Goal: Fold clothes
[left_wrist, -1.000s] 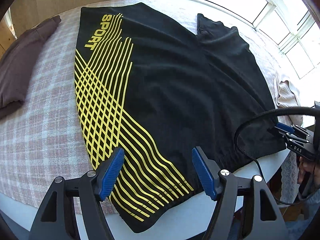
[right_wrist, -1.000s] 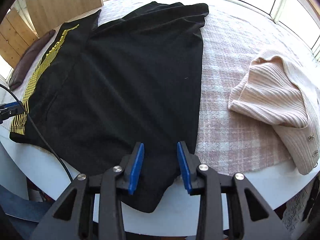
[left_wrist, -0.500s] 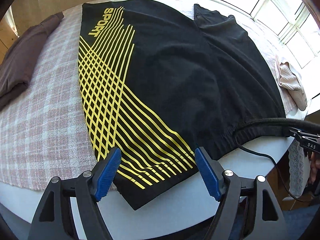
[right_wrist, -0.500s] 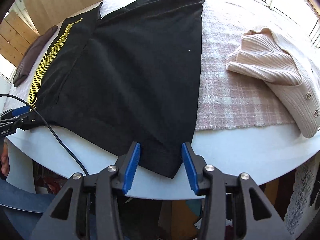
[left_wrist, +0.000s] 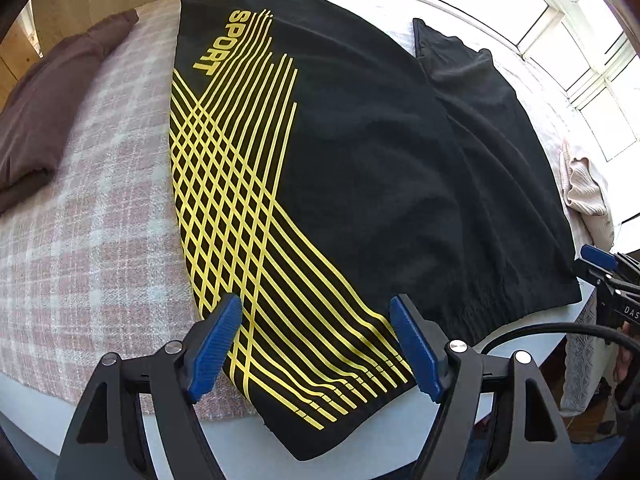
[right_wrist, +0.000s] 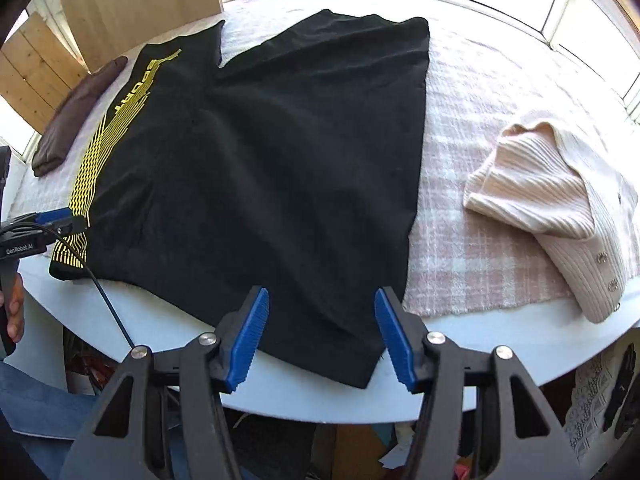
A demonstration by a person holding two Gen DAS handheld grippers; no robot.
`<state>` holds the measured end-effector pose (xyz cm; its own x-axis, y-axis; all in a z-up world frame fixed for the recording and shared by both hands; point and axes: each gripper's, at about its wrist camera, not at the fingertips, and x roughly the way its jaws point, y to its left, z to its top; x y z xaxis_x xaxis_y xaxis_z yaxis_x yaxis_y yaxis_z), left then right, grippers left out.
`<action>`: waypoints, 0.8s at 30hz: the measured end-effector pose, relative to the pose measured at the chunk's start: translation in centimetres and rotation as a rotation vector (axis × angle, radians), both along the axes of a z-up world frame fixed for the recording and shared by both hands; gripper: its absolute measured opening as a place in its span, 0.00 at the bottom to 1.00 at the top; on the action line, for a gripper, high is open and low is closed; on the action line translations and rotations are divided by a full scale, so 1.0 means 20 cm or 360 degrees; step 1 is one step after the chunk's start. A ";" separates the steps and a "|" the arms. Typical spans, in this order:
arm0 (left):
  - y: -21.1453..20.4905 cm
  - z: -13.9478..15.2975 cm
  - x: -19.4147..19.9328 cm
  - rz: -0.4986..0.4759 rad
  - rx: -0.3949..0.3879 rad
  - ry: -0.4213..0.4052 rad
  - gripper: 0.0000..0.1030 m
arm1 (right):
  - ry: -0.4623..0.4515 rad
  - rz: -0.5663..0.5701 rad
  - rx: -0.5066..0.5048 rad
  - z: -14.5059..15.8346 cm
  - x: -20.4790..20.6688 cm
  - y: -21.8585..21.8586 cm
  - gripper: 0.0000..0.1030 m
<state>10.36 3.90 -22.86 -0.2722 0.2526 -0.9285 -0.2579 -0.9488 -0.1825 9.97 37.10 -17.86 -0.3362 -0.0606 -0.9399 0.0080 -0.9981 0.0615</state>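
Black sport shorts [left_wrist: 360, 168] with yellow stripes and the word SPORT lie flat on the checked cloth, waistband at the near table edge. They also show in the right wrist view [right_wrist: 280, 168]. My left gripper [left_wrist: 316, 344] is open and empty above the striped waistband corner. My right gripper [right_wrist: 320, 332] is open and empty above the plain black waistband corner. Each gripper shows in the other's view, the right one [left_wrist: 608, 280] and the left one [right_wrist: 44, 224].
A folded brown garment [left_wrist: 48, 120] lies at the far left of the pink checked cloth [left_wrist: 92, 240]. A cream ribbed cardigan [right_wrist: 560, 200] lies at the right. The white table edge [right_wrist: 500, 332] runs close below the grippers. Windows line the far side.
Both grippers pulled back towards the near table edge and rose a little. The right gripper's jaws have opened wider. The shorts have not moved.
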 end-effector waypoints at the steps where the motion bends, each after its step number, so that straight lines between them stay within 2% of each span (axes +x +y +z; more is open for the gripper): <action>1: 0.01 -0.01 0.02 -0.0022 -0.0022 -0.0001 0.74 | -0.0032 -0.0007 -0.0002 -0.05 0.00 0.01 0.54; 3: 0.02 -0.01 0.07 -0.0070 -0.0087 0.0034 0.74 | -0.0053 -0.0027 -0.0011 -0.11 0.02 0.03 0.54; 9: -0.03 0.00 0.16 -0.0073 -0.0082 0.0042 0.74 | -0.0091 -0.0083 0.0006 -0.05 0.14 0.08 0.54; 21: -0.11 0.01 0.25 -0.0043 -0.0054 0.0054 0.75 | -0.0135 -0.0057 0.0015 0.05 0.06 0.08 0.56; 24: -0.12 0.02 0.24 -0.0053 -0.0099 -0.0008 0.75 | -0.0159 -0.0115 0.0029 0.10 0.01 0.10 0.56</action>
<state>15.12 1.47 -22.46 -0.2599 0.2032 -0.9440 -0.2885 -0.9493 -0.1249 10.08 39.15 -15.78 -0.2436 -0.0221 -0.9696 -0.0691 -0.9968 0.0400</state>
